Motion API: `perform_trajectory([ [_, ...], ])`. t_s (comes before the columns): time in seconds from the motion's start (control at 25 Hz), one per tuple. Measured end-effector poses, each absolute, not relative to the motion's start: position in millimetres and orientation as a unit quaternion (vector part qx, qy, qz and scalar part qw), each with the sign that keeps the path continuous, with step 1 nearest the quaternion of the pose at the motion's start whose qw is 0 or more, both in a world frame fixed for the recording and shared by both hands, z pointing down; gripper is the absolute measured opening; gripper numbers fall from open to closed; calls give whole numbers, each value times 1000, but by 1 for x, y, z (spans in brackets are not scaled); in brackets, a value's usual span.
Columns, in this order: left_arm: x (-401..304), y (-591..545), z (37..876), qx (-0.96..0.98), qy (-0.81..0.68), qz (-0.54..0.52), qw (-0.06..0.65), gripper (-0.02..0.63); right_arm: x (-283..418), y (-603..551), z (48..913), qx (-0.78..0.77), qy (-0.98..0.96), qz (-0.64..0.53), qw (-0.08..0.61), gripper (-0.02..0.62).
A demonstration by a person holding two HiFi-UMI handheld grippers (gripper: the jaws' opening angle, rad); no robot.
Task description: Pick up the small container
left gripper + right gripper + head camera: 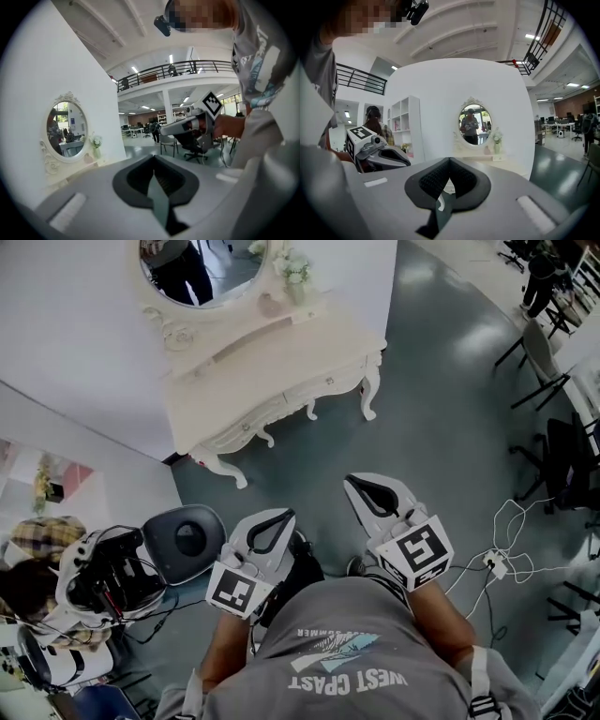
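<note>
A white dressing table [281, 371] with an oval mirror [202, 268] stands against the white wall ahead of me. On its top, beside a vase of pale flowers [292, 273], sits a small pinkish container [272, 304], also seen in the right gripper view [487, 151] and the left gripper view [89, 158]. Both grippers hang in front of my torso, well short of the table. The left gripper [288, 516] [153, 157] is shut and empty. The right gripper [350, 481] [450, 160] is also shut with nothing in it.
A grey-green floor lies between me and the table. A grey round seat [187, 540] and cluttered gear [103, 577] stand at my left. White cables and a power strip [495, 562] lie on the floor at right, with black chairs [539, 352] beyond.
</note>
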State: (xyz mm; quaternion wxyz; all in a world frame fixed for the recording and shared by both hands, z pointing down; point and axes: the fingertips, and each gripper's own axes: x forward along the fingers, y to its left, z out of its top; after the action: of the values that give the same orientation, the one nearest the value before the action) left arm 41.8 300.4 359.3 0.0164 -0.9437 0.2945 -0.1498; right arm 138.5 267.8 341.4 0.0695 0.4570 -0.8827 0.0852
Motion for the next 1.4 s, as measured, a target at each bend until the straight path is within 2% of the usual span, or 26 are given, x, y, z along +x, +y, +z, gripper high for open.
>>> perform_trajectory([
  [0.84, -51, 131, 350, -980, 172, -93, 46, 3, 46, 139, 325, 565, -815, 68, 110, 0],
  [1.4, -106, 86, 347, -961, 258, -100, 27, 3, -1, 75, 320, 497, -857, 61, 120, 0],
])
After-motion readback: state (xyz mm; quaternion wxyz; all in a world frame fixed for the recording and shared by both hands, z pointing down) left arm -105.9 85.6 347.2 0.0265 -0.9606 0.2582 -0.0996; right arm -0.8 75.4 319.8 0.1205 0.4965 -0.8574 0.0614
